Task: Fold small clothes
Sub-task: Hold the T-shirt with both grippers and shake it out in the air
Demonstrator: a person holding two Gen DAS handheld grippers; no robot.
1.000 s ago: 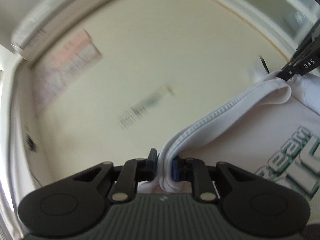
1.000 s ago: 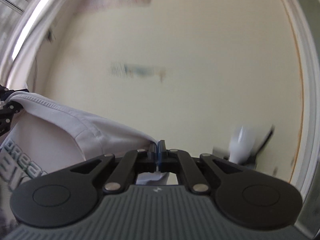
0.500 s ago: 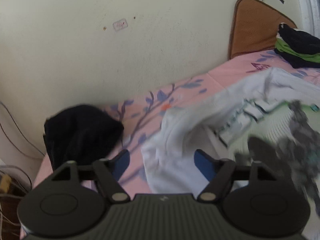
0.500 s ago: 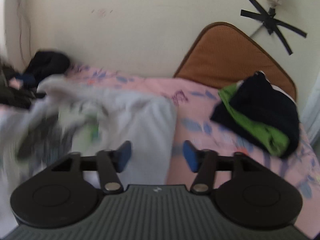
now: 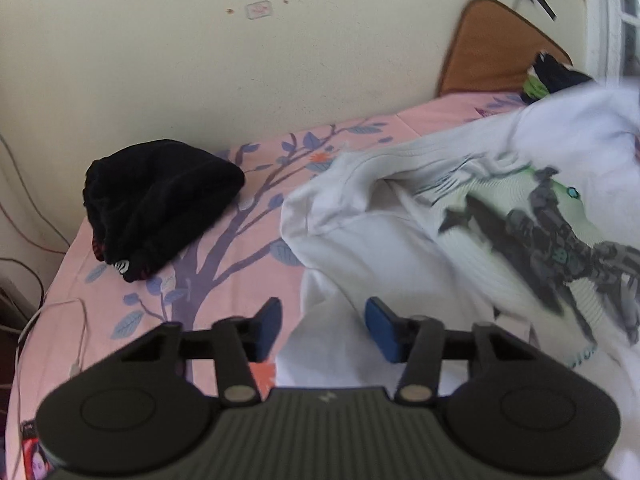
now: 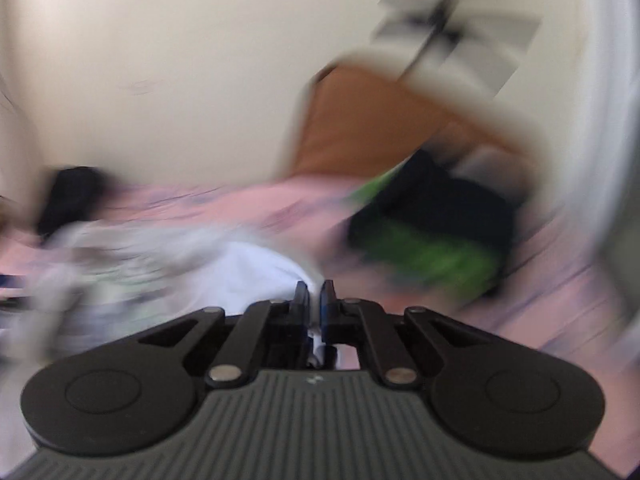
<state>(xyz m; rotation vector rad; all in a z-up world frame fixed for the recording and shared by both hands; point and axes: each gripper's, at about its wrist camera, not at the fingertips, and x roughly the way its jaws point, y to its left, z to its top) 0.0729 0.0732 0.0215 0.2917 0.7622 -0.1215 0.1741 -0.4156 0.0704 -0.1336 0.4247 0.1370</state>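
Observation:
A white T-shirt (image 5: 400, 240) with a grey and green print lies rumpled on the pink flowered bed sheet (image 5: 224, 272). My left gripper (image 5: 324, 330) hangs over the shirt's left edge. Its jaws are closing, and white cloth lies between the blue pads without being pressed. The right wrist view is blurred by motion. There my right gripper (image 6: 315, 296) is closing to a narrow slit, with a fold of the white T-shirt (image 6: 248, 268) pinched between its pads.
A black knitted garment (image 5: 160, 200) lies on the sheet at the left, near the wall. A brown cushion (image 5: 492, 52) leans on the wall at the right, with a folded black and green stack (image 6: 432, 232) before it. Cables (image 5: 24, 216) hang off the bed's left edge.
A second ago both grippers held the shirt up before the wall. They sank and let it drop on the bed. Now the left jaws have narrowed and the right ones have pinched cloth.

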